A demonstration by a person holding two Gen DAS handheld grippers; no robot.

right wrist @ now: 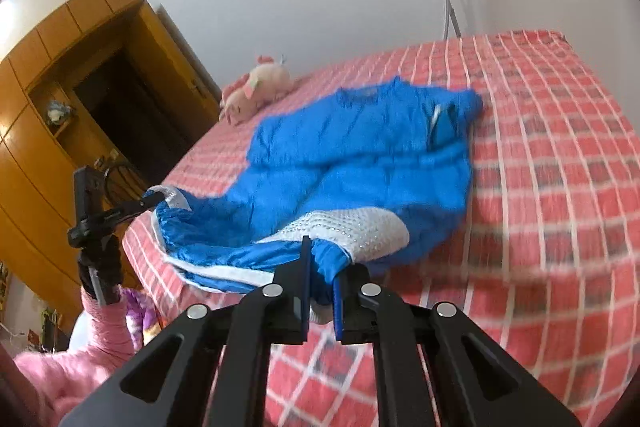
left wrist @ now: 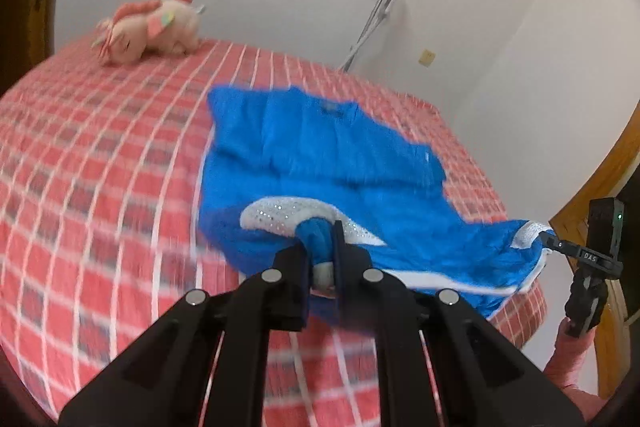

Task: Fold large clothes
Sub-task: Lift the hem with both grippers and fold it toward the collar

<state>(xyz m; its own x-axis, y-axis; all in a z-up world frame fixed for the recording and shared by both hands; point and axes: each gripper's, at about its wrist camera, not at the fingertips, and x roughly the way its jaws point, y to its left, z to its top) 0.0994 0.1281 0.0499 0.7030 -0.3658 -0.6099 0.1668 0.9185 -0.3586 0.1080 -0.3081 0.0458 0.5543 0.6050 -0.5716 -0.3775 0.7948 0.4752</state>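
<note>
A bright blue garment [left wrist: 320, 155] with white sequinned trim lies on the red checked bed, its near hem lifted off the sheet. My left gripper [left wrist: 322, 243] is shut on one bunched corner of that hem, blue and white cloth pinched between the fingers. The other corner hangs from my right gripper [left wrist: 550, 239], seen at the far right with a pink sleeve below it. In the right wrist view my right gripper [right wrist: 322, 259] is shut on its corner of the blue garment [right wrist: 360, 147], and the left gripper [right wrist: 150, 201] holds the opposite corner at the left.
The red checked bed [left wrist: 100, 167] fills most of both views. A pink plush toy [left wrist: 148, 27] lies at its far end near the wall. A metal stand [left wrist: 380, 7] leans on the white wall. Wooden wardrobes [right wrist: 48, 75] stand to the left of the bed.
</note>
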